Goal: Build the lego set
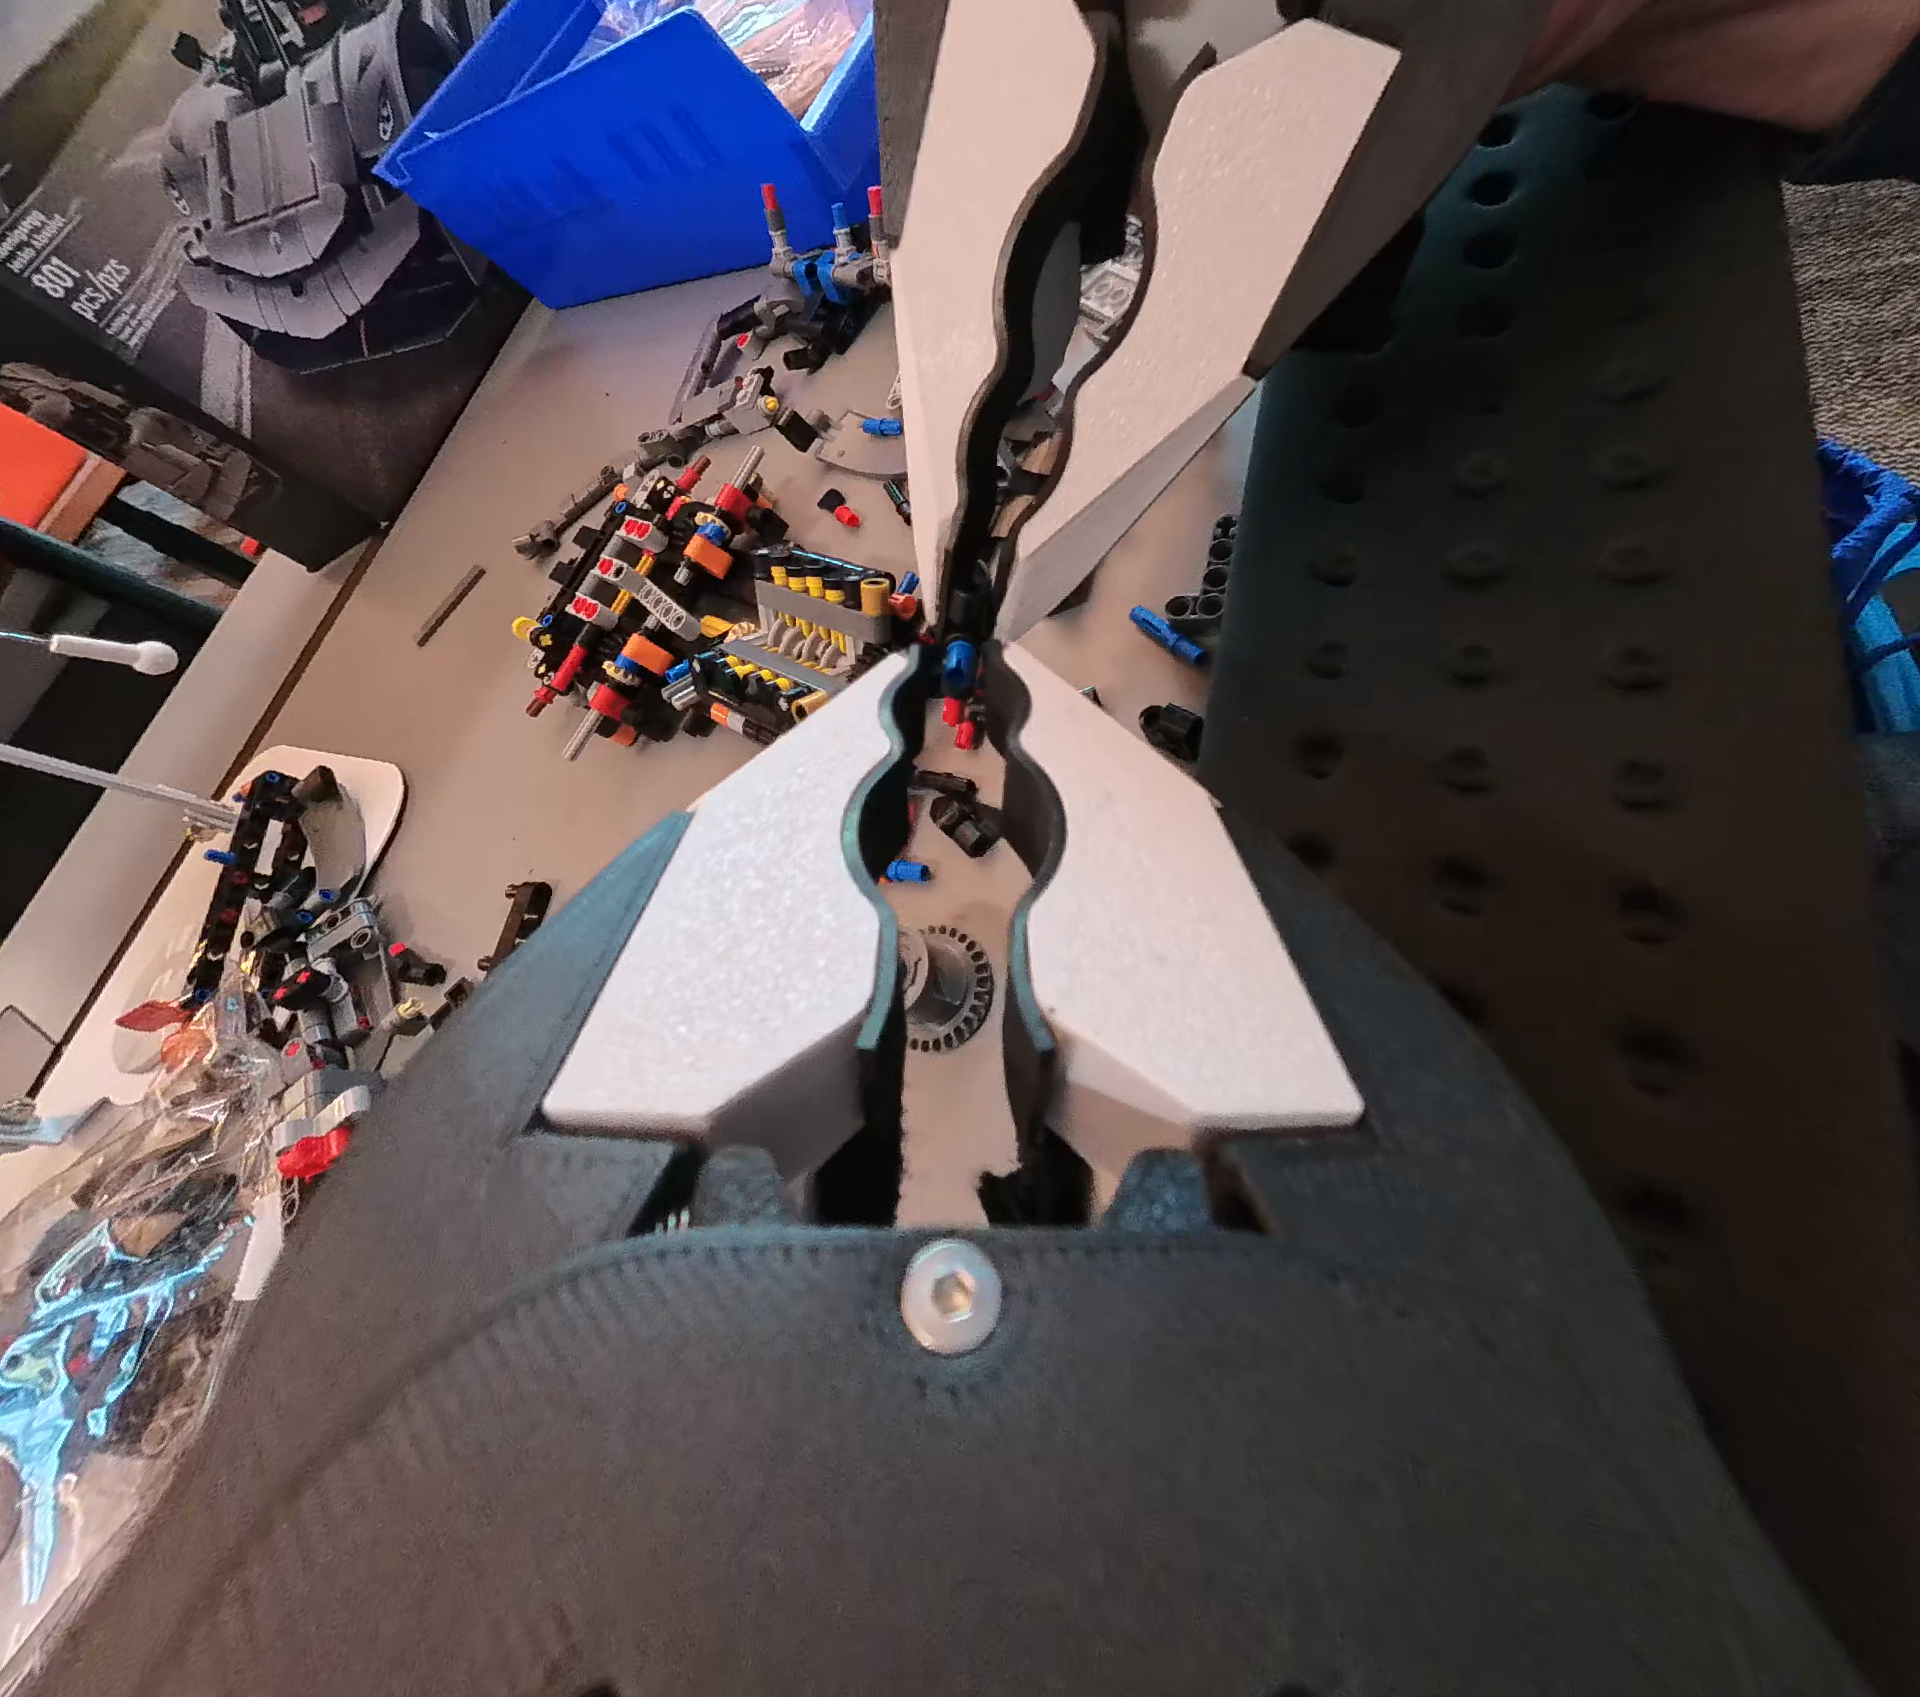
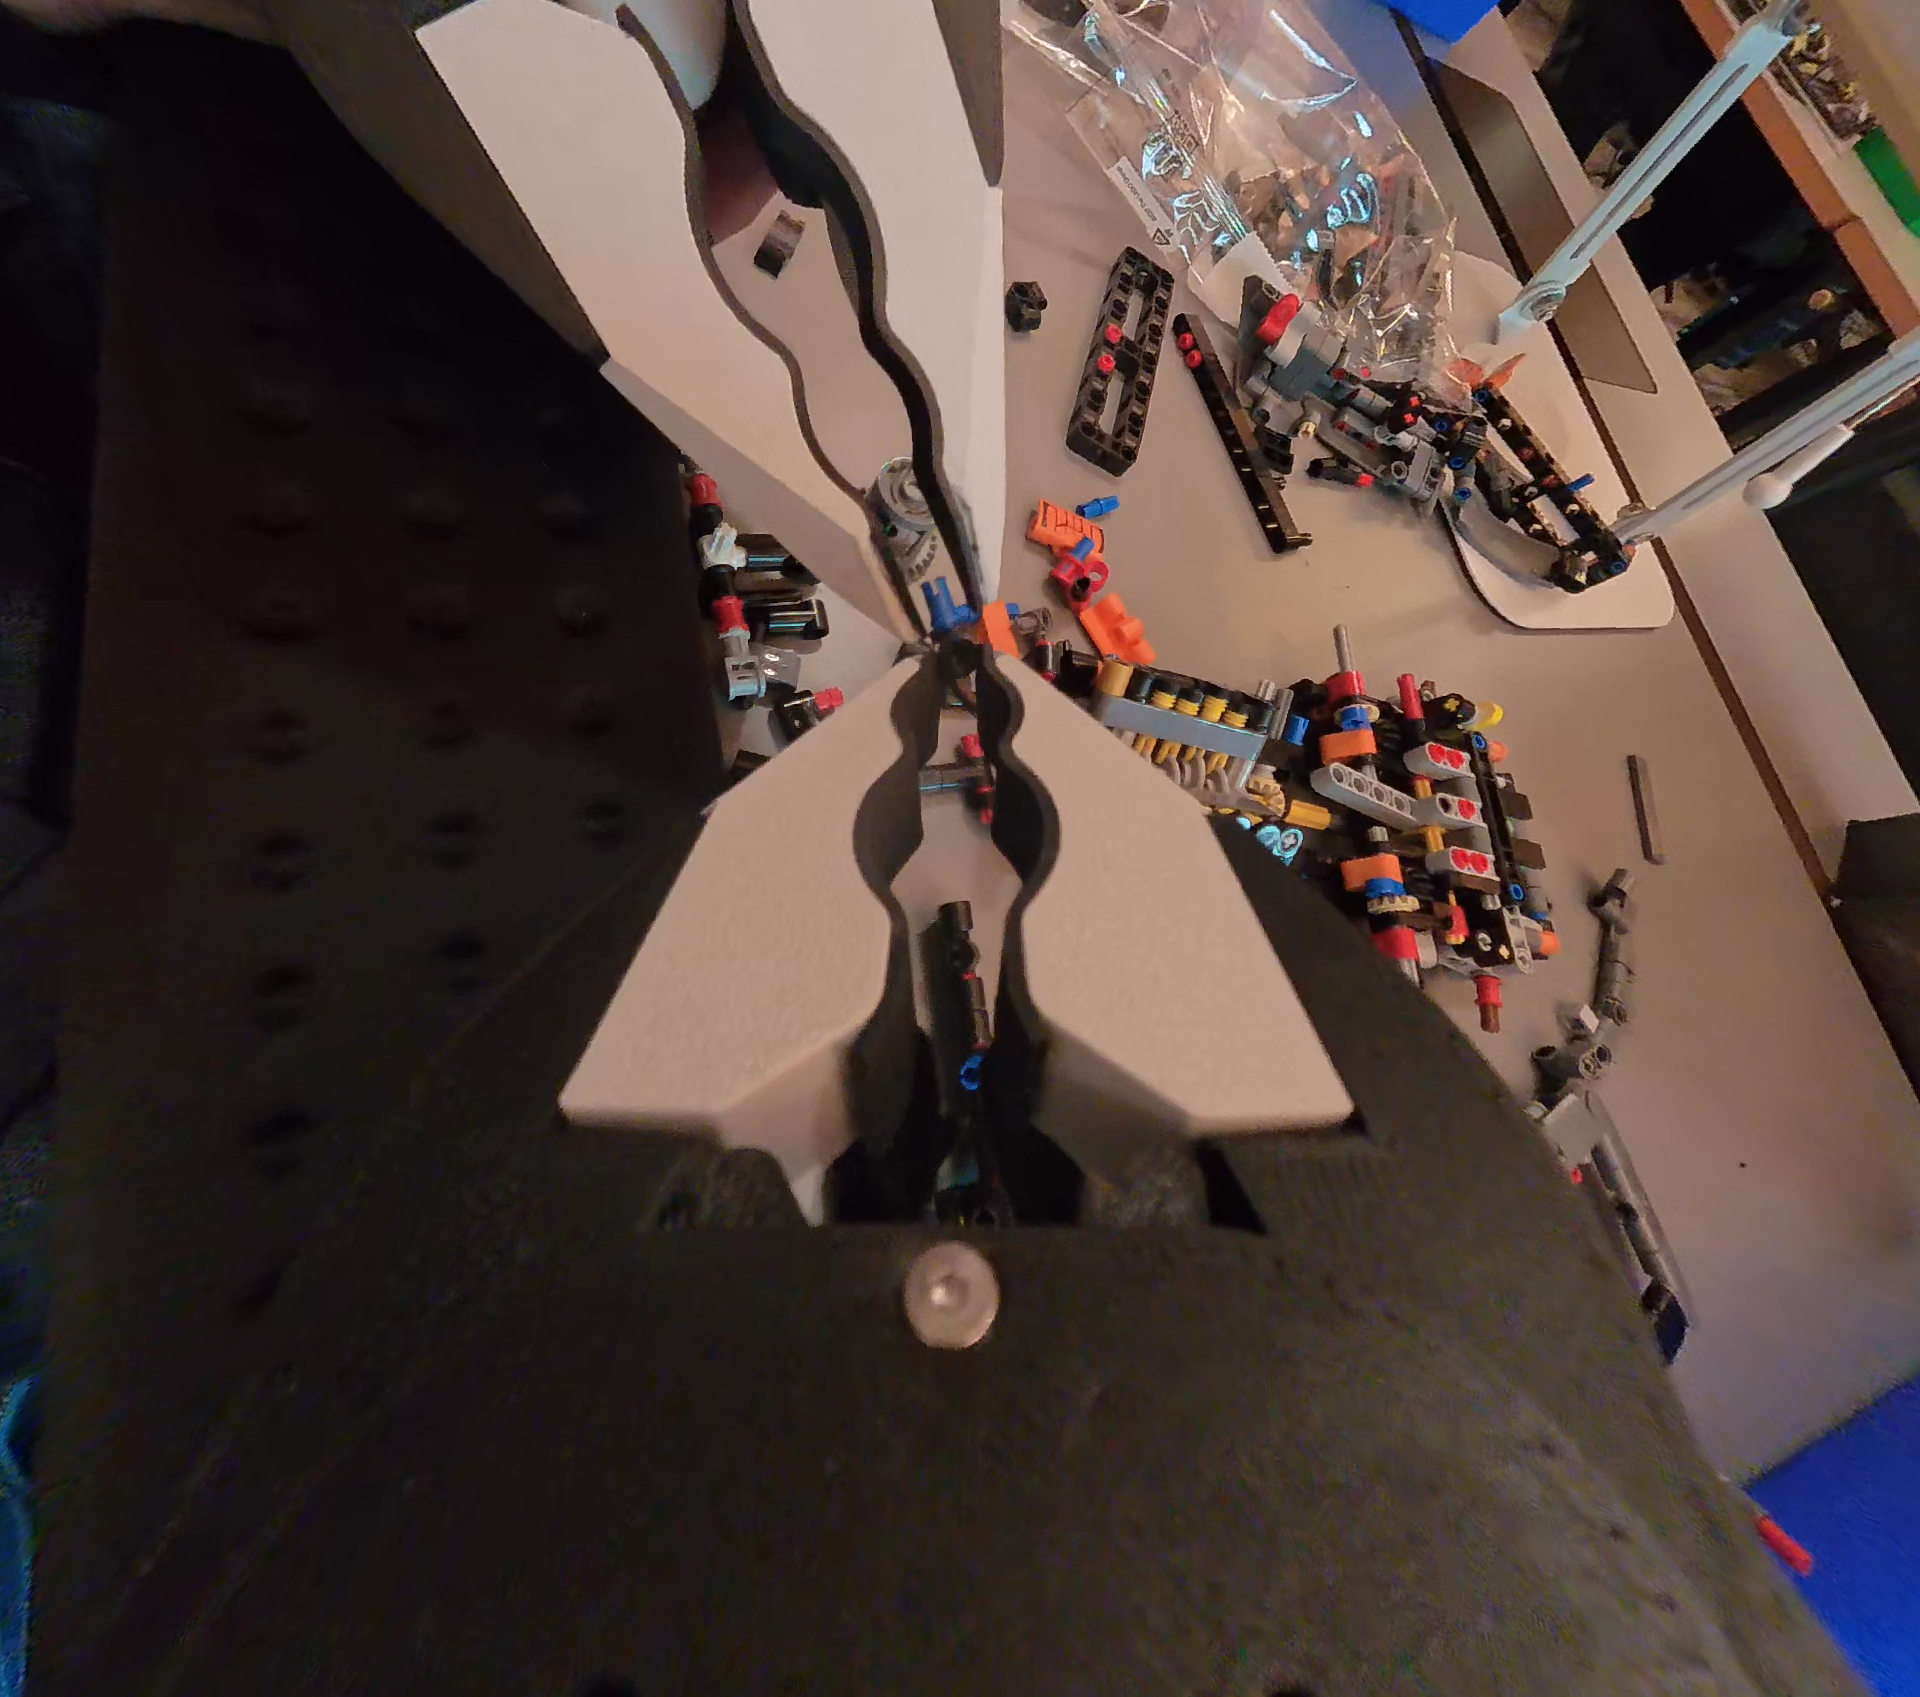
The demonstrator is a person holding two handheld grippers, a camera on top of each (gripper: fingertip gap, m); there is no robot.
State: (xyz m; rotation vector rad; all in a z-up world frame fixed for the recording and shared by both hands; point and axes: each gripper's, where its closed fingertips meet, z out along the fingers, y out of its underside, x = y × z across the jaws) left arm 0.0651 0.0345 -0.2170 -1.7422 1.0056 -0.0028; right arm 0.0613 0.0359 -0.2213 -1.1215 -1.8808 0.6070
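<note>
My left gripper (image 1: pixel 961 668) is shut on a small blue pin (image 1: pixel 958 656) above the grey table (image 1: pixel 468 795). My right gripper (image 2: pixel 951 668) is shut on a small black connector (image 2: pixel 954 660). The two grippers meet tip to tip, pin against connector. The right gripper reaches in from the top of the left wrist view (image 1: pixel 974 598). The left gripper reaches in from the top of the right wrist view (image 2: pixel 940 608), with the blue pin (image 2: pixel 940 603) in its tips. The multicoloured partial build (image 1: pixel 707 608) lies on the table, also seen in the right wrist view (image 2: pixel 1403 816).
The set's box (image 1: pixel 260 141) and a blue bin (image 1: pixel 644 130) stand at the back. Plastic bags of parts (image 2: pixel 1226 68), a black frame (image 2: pixel 1120 359), a grey gear (image 2: pixel 904 525) and a second sub-assembly on a white board (image 2: pixel 1455 432) lie around. Several loose pins are scattered under the grippers.
</note>
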